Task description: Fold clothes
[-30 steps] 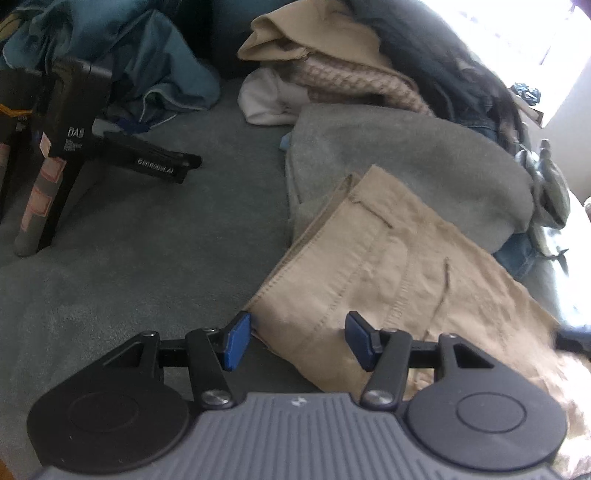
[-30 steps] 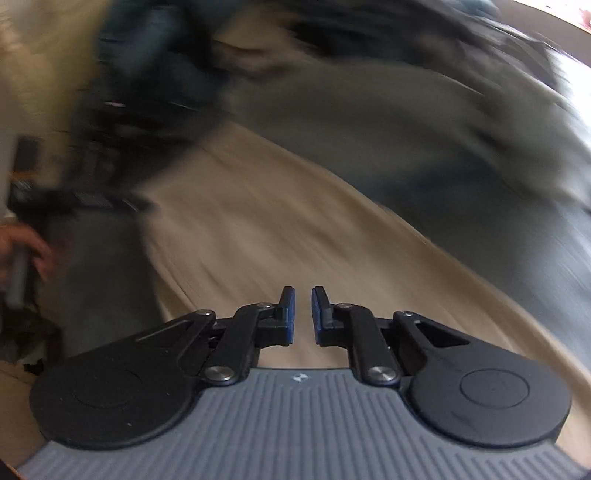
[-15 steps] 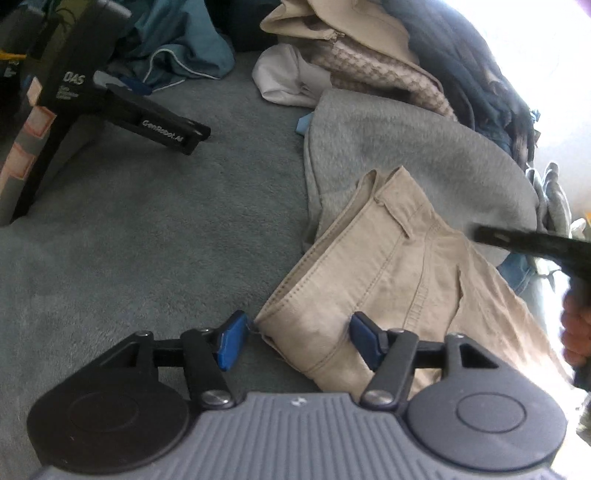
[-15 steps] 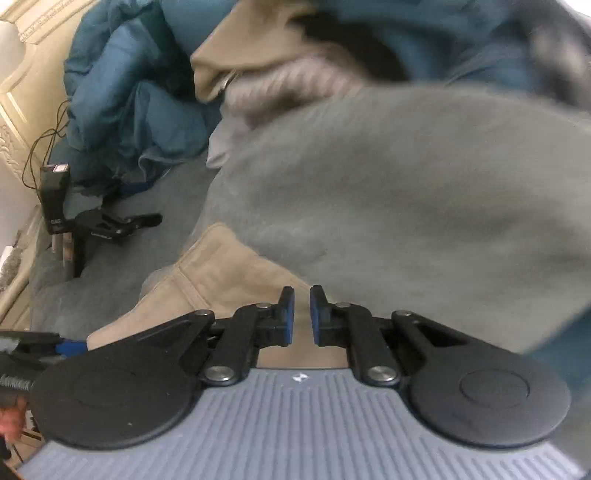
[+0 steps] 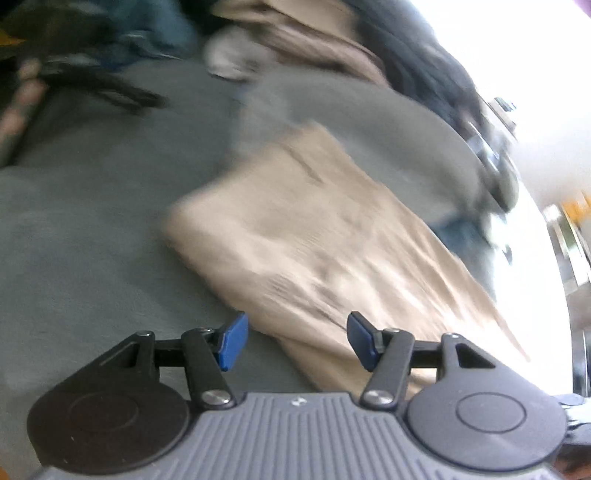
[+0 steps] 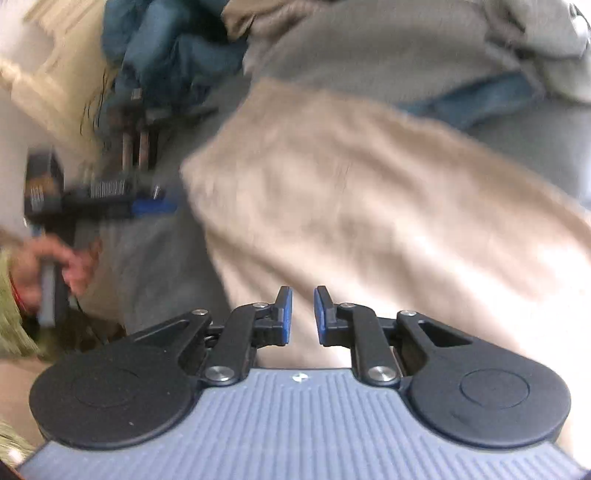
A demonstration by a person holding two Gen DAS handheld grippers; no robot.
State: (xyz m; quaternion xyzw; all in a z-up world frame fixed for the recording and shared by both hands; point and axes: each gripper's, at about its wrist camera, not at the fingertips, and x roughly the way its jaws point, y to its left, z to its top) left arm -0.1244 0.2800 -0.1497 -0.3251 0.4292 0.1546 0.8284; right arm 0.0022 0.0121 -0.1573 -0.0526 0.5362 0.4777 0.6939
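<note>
Both views were smeared by motion, so fine detail was hard to read. The tan trousers [image 5: 314, 236] lay folded on the grey-green bedcover [image 5: 81, 229], their far end resting against a grey garment [image 5: 369, 122] that humped up behind them. Beyond that sat a heap of clothes [image 5: 295, 33], tan, knitted and dark, and a black stand [image 5: 103, 88] stood at the far left on the cover.

The left gripper [image 5: 293, 339] hung over the near edge of the trousers with its blue pads well apart; the jaws were closing. The near corner of the trousers lay below the gap, toward the right-hand pad, but neither pad pressed on the cloth, so this claw was released and gripped nothing.

The right gripper [image 6: 303, 314] hovered over the broad middle of the trousers [image 6: 369, 206]. Its pads stood close together with a narrow slit between them, and the jaws were opening. No cloth could be seen pinched in the slit; the fabric seemed to lie beneath the tips rather than between them, though the blur made that less than certain.

In the right wrist view the person's left hand [image 6: 48, 269] held the other gripper's handle at the left edge, beside the trousers. A blue jacket [image 6: 166, 55] lay bunched at the upper left, and a strip of denim [image 6: 472, 99] showed just past the trousers.
</note>
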